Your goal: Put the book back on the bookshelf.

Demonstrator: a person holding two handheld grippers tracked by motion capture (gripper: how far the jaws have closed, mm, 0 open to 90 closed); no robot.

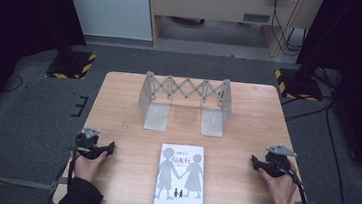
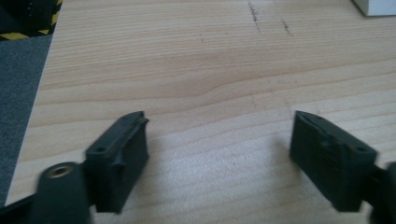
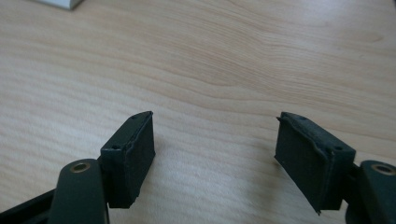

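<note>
Nothing started yet, by the look of it. Book (image 1: 181,177) lying flat, cover up, at 6 o'clock on the desk (image 1: 119,101), right by the near edge. Expanding metal bookend rack (image 1: 185,102) standing empty at 12 o'clock from it, well apart. Left claw (image 1: 110,149) parked at 9 o'clock from the book, jaws spread wide, gripping nothing; same story up close in the left gripper view (image 2: 218,140), just bare wood between the pads. Right claw (image 1: 253,162) at 3 o'clock from the book, also released and empty, confirmed in the right gripper view (image 3: 215,140). Both resting near the desk, apart from the book, not touching it. So, as a guess: pretty much all of the job still left. Still to do: grab the book, stand it upright, slot it between the rack's two plates. No step done so far.
</note>
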